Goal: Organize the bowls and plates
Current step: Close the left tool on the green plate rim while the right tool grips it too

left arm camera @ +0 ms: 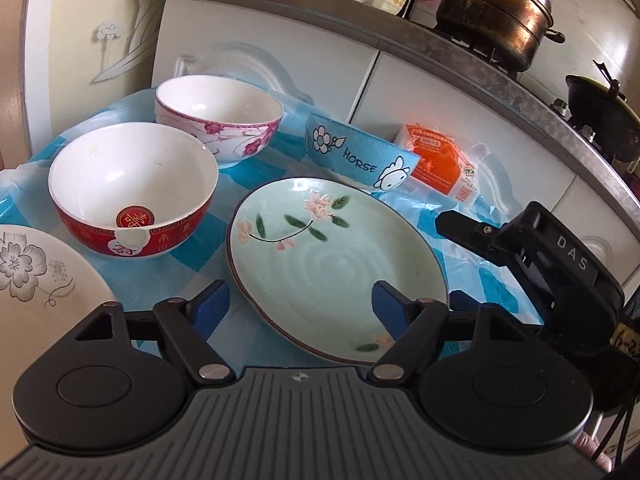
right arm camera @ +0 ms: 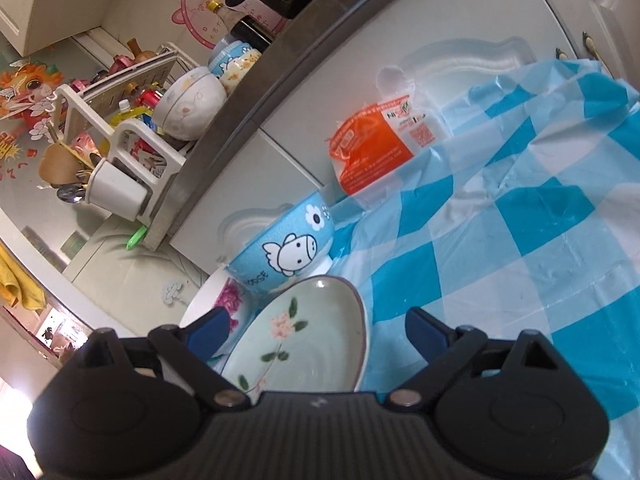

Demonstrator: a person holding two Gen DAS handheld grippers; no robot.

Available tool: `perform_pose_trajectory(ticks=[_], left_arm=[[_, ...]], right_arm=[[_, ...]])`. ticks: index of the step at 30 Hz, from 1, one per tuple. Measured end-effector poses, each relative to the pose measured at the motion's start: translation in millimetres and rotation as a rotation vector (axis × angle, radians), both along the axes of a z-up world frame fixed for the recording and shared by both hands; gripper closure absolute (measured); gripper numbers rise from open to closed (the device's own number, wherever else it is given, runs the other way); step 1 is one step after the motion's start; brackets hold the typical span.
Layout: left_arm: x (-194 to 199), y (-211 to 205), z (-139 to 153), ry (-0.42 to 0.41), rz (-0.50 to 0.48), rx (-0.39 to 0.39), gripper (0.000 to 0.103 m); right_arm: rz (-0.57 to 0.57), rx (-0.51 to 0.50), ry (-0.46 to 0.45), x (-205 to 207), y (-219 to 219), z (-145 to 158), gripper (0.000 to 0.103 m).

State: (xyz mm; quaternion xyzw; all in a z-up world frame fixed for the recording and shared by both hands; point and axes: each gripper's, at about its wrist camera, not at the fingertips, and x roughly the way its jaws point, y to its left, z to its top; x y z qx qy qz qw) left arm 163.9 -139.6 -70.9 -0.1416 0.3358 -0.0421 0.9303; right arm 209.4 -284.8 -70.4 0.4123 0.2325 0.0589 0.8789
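A pale green plate (left arm camera: pixel 336 264) with pink flowers lies on the blue-checked cloth (left arm camera: pixel 192 240). My left gripper (left arm camera: pixel 300 300) stands open over the plate's near rim, pads clear of it. My right gripper (left arm camera: pixel 456 264) comes in from the right at the plate's edge. In the right wrist view the green plate (right arm camera: pixel 304 344) lies between the open fingers of the right gripper (right arm camera: pixel 318 328), untouched. Behind it stand a blue "HORSE" bowl (left arm camera: pixel 360 156) (right arm camera: pixel 288 244), a red bowl (left arm camera: pixel 132 192) and a pink-flowered white bowl (left arm camera: pixel 218 120). A white plate (left arm camera: pixel 36 280) with a grey flower sits at the left.
An orange-and-white packet (left arm camera: pixel 440 164) (right arm camera: pixel 372 148) leans against the white cabinet doors (left arm camera: pixel 260 52) behind the table. On the counter above are a metal pot (left arm camera: pixel 496 12), a black wok (left arm camera: pixel 600 120) and a rack with bowls (right arm camera: pixel 132 140). Checked cloth (right arm camera: pixel 520 240) spreads to the right.
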Motion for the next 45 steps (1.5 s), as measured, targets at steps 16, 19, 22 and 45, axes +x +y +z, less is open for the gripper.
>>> perform_pose_trajectory(ticks=[16,19,22,45], left_arm=[[7,-6,-5,-0.008,0.035,0.054,0.029],[5,-8,-5,-0.011,0.025,0.052,0.027],[2,-12,-6,-0.006,-0.001,0.038,0.023],[22,-5,-15,0.021,0.011,0.043,0.060]], right_arm=[[0.092,0.088,-0.048,7,2,-11,0.015],[0.092,0.088,-0.046,6,0,-9,0.015],[0.088,0.079,-0.044,4,-4,-7,0.015],[0.053,-0.049,-0.024,-5,-15,-10,0.029]])
